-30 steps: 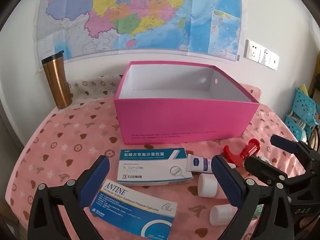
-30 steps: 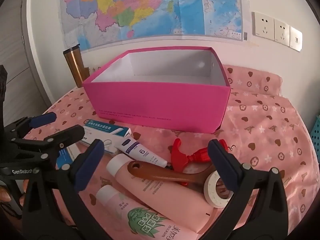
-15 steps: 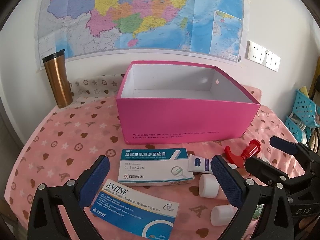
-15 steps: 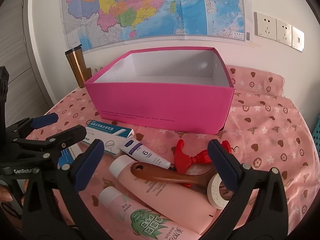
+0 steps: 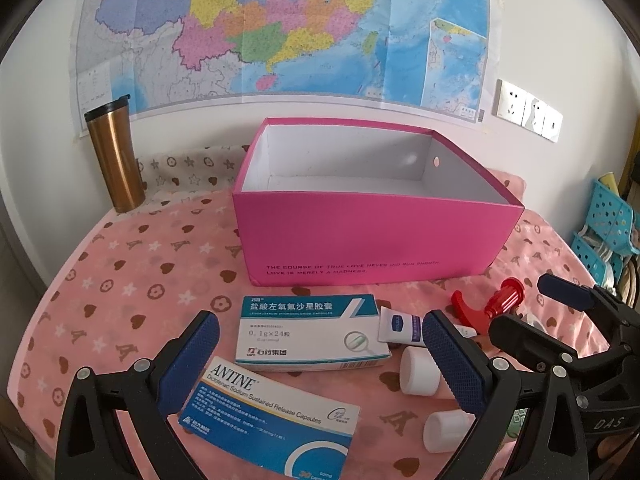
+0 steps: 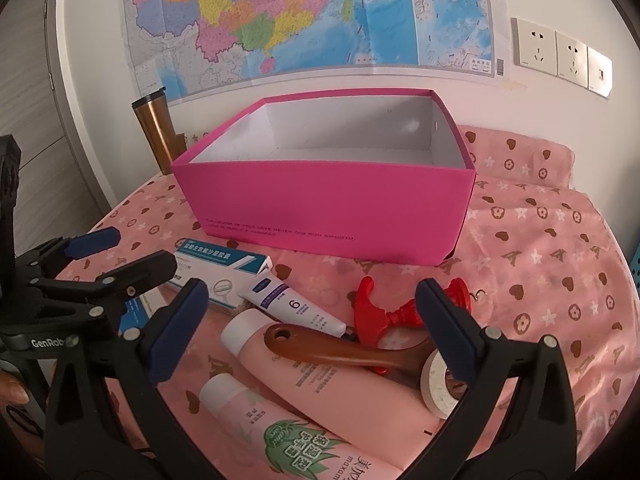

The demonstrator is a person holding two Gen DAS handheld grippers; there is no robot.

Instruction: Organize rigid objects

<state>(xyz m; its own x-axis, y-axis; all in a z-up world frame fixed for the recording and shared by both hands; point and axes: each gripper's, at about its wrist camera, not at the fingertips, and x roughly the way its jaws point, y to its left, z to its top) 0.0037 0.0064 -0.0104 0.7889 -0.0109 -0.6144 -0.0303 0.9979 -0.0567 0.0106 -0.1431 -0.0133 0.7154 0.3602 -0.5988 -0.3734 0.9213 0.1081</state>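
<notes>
- The pink box (image 5: 372,240) stands toward the back edge of the table (image 5: 120,280) and shows nothing inside, so the sorting looks not yet begun.
- Everything to be stowed lies along the front edge: two medicine cartons (image 5: 312,334) on the left side, then a small white tube (image 6: 296,304), two pink tubes (image 6: 320,364), a wooden-handled tool (image 6: 344,346), a red plastic piece (image 6: 384,312) and a tape roll (image 6: 436,384) (these overlap in one heap).
- The left gripper (image 5: 320,364) hangs spread wide over the cartons, holding nothing; the right gripper (image 6: 312,328) is likewise spread and empty above the heap.
- Open cloth lies between cartons and box front; a copper tumbler (image 5: 116,156) occupies the back left corner, well apart.
</notes>
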